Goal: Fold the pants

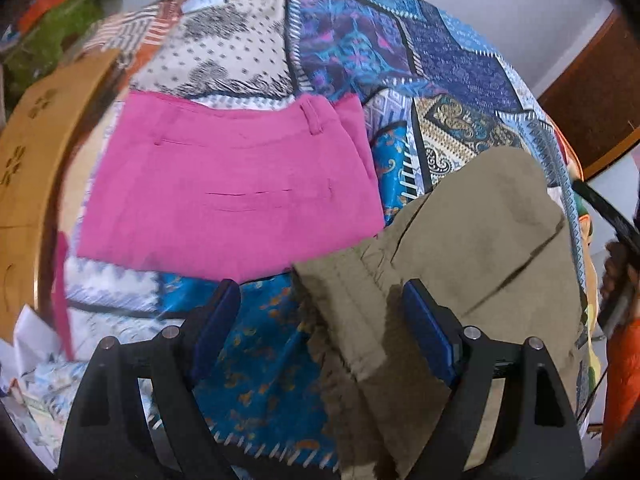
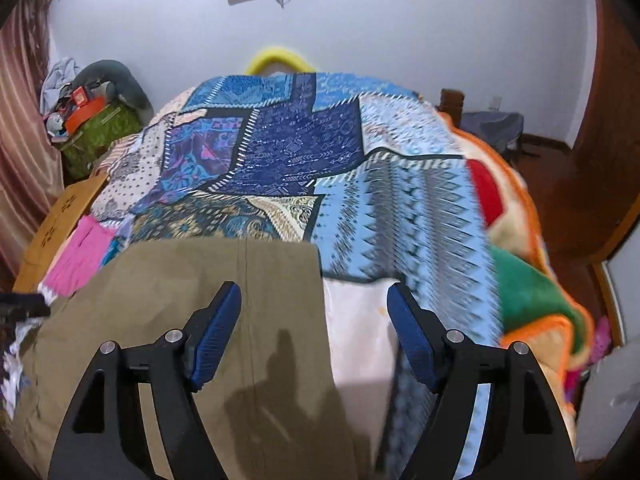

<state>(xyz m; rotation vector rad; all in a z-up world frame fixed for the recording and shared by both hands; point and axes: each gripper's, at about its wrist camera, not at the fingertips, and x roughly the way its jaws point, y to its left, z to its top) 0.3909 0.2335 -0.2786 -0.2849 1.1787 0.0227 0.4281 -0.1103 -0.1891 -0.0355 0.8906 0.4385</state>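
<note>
Olive-khaki pants (image 1: 480,240) lie folded on a patchwork bedspread (image 1: 360,40); in the right wrist view the pants (image 2: 200,272) fill the lower left. My left gripper (image 1: 320,292) is open and empty, above the pants' left elasticated edge, its right finger (image 1: 428,328) over the cloth. My right gripper (image 2: 314,300) is open and empty, straddling the pants' right edge, holding nothing. Folded pink pants (image 1: 232,184) lie to the left on the bed, also in the right wrist view (image 2: 80,256).
A wooden headboard (image 1: 36,152) runs along the left. Green bag and clutter (image 2: 96,128) sit at the far left corner. A colourful fleece blanket (image 2: 520,248) hangs off the bed's right side. A white wall and wooden door (image 2: 600,160) lie beyond.
</note>
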